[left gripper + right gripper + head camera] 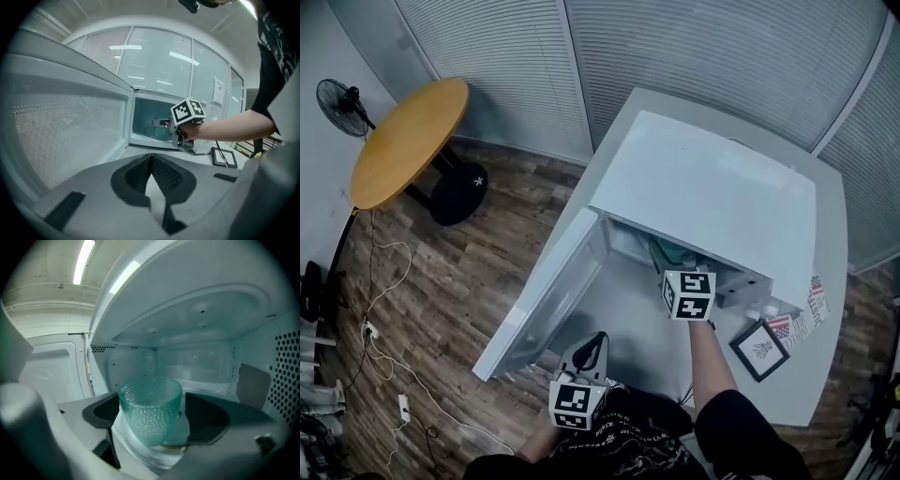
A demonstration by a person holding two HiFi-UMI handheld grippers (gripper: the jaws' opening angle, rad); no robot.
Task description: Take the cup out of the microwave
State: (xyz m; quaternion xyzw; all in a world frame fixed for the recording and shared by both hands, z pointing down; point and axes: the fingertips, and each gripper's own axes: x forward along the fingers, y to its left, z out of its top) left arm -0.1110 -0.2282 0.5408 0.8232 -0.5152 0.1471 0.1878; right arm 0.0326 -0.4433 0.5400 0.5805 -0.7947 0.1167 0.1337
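Observation:
A clear teal dimpled cup [151, 414] sits between the two pads of my right gripper [152, 420] inside the white microwave [703, 197], just over the glass turntable [154, 453]. The pads press both sides of the cup, which leans a little. In the head view that gripper [672, 267] reaches into the cavity, and only a patch of the teal cup [671, 251] shows. My left gripper [595, 343] hangs low by the table's near edge, shut and empty, its tips meeting [151, 157]. The microwave door [548, 300] swings wide open to the left.
The microwave stands on a white table [825, 309]. A small framed picture [759, 350] and little flags [802, 314] lie to its right. Further left are a round wooden table [403, 141], a fan [337, 98] and cables [380, 337] on the wood floor.

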